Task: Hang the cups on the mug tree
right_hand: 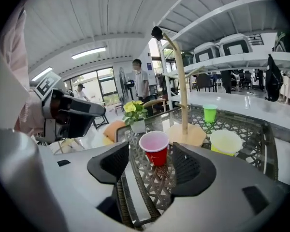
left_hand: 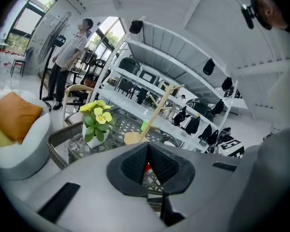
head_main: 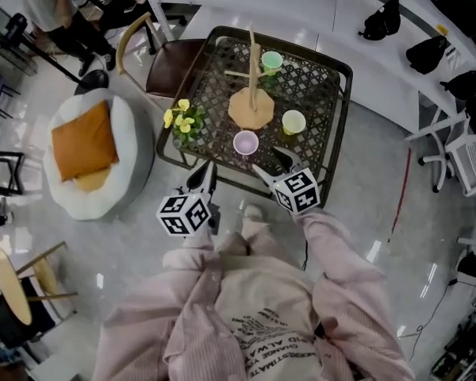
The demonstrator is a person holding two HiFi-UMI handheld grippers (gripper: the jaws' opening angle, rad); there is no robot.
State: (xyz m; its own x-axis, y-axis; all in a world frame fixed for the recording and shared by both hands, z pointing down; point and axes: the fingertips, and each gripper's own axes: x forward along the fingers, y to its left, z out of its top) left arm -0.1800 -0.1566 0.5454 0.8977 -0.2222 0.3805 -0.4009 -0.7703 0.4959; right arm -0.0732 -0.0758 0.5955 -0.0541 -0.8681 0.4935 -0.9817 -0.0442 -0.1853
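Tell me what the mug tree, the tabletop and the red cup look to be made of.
Mug tree: pale, matte wood, judging by its tan colour. Tabletop: dark openwork lattice, probably painted metal, possibly woven synthetic. Red cup: thin, smooth plastic, likely.

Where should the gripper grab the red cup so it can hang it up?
Pinch the red cup on its side wall just under the rim, coming in level from the near edge of the table with the right gripper. The cup stands upright, round and narrowing downward, and the open jaws already face it.
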